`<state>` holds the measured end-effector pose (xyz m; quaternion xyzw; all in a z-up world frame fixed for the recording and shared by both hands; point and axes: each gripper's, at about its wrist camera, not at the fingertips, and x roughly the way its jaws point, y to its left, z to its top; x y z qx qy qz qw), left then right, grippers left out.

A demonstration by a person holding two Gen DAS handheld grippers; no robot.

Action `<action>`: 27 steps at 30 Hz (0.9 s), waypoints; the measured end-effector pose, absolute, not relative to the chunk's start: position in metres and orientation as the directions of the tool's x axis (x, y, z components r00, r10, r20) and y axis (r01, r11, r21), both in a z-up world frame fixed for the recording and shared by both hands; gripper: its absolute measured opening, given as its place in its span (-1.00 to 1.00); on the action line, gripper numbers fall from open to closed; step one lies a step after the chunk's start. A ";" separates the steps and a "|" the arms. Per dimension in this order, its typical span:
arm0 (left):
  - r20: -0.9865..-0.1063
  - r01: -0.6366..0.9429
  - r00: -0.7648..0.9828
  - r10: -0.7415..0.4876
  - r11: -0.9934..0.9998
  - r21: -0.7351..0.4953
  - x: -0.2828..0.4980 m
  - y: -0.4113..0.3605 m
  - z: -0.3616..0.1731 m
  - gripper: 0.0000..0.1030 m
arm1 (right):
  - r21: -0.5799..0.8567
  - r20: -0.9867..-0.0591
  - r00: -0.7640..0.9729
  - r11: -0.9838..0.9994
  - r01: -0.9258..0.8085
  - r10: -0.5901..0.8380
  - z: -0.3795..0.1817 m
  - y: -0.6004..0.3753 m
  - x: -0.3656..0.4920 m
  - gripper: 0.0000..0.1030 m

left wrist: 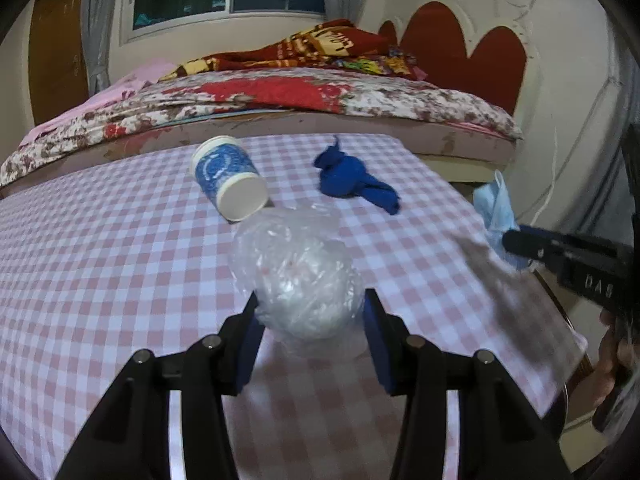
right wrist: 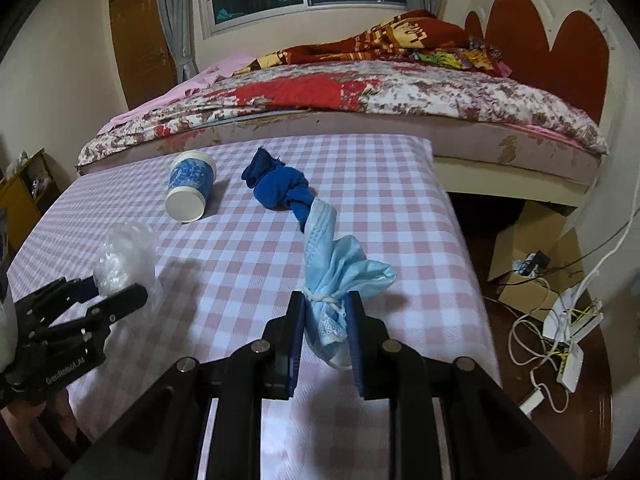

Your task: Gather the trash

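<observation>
My left gripper (left wrist: 310, 300) is shut on a crumpled clear plastic bag (left wrist: 296, 268), held just above the pink checked tablecloth (left wrist: 100, 240); it also shows in the right wrist view (right wrist: 120, 256). My right gripper (right wrist: 325, 300) is shut on a light blue face mask (right wrist: 336, 276) bunched with its ear loop, lifted over the table; the mask also shows in the left wrist view (left wrist: 494, 208). A blue-and-white paper cup (left wrist: 230, 178) (right wrist: 190, 188) lies on its side at the back. A dark blue knotted cloth (left wrist: 352, 180) (right wrist: 280, 188) lies beside it.
A bed with a floral quilt (right wrist: 360, 92) stands right behind the table. On the floor to the right are a cardboard box (right wrist: 528, 240), a power strip and white cables (right wrist: 560, 332). The table's right edge (right wrist: 472, 280) drops off near my right gripper.
</observation>
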<state>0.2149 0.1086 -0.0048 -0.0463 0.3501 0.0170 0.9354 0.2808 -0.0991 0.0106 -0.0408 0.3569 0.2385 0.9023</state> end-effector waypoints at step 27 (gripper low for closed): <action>-0.606 0.161 0.782 -0.145 0.987 -0.028 0.157 -0.007 0.024 -0.06 | 0.102 -0.603 0.723 0.931 -0.349 0.337 0.040 -0.224 0.189 -0.58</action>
